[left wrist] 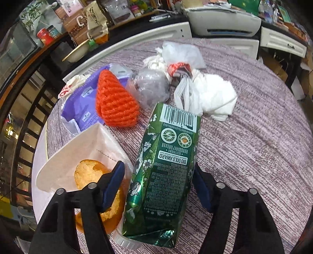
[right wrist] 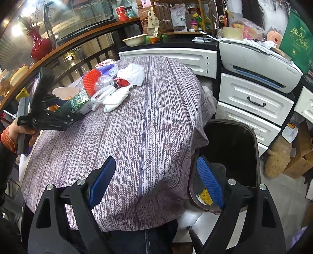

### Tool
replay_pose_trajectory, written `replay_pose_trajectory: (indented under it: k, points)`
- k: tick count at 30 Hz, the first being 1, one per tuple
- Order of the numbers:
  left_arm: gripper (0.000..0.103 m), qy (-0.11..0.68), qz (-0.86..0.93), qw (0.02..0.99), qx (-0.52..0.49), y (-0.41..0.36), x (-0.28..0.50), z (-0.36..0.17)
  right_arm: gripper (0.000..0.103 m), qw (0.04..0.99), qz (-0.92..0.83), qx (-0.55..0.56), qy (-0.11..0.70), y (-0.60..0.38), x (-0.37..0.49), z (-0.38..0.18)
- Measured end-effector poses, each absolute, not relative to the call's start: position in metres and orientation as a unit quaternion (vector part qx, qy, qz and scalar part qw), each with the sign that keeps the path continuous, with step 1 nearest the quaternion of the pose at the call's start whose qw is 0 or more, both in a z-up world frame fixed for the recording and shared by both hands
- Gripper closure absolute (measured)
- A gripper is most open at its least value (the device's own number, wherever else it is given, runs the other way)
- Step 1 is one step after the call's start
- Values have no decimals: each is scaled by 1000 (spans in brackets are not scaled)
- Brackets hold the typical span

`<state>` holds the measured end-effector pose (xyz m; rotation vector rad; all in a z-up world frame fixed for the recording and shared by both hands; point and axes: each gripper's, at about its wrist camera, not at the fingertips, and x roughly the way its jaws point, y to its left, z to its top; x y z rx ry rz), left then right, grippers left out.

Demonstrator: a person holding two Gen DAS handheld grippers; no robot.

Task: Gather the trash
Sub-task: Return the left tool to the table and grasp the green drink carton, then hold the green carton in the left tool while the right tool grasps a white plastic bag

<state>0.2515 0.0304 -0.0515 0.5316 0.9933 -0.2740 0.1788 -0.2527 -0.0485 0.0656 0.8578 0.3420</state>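
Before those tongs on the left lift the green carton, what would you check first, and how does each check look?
1. Green carton sits between the left tongs: ok.
2. Pads pressing on the carton: cannot tell; the left pad looks close but not clearly touching.
3. Left pad clear of the pastry in its white paper bag: not ok, it hangs right over it.
4. Bin open beside the table: ok.
5. Right tongs empty and out of the way: ok.
6. Carton's white cap shut: cannot tell.

White drawers [right wrist: 254, 101] and cluttered shelves [right wrist: 176, 17] behind a cloth-covered table [right wrist: 146, 127].
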Motion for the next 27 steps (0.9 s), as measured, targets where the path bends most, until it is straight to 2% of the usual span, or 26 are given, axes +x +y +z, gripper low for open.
replay_pose_trajectory:
  k: [3,9,23,27]
  points:
    - [48,471,-134,838,241,32,253,-50,19,893,164,34,419,-252,182,-51]
    - [54,450,-116,857,220,34,250,-40,19,890,167,29,422,-249,187,-53]
    - [54,370,-128,919,31,51,198,6,19,890,215,17,401,-211,223,-42]
    - [54,348,-120,930,3,55,180,13,19,891,232,5,390,-190,243,-32]
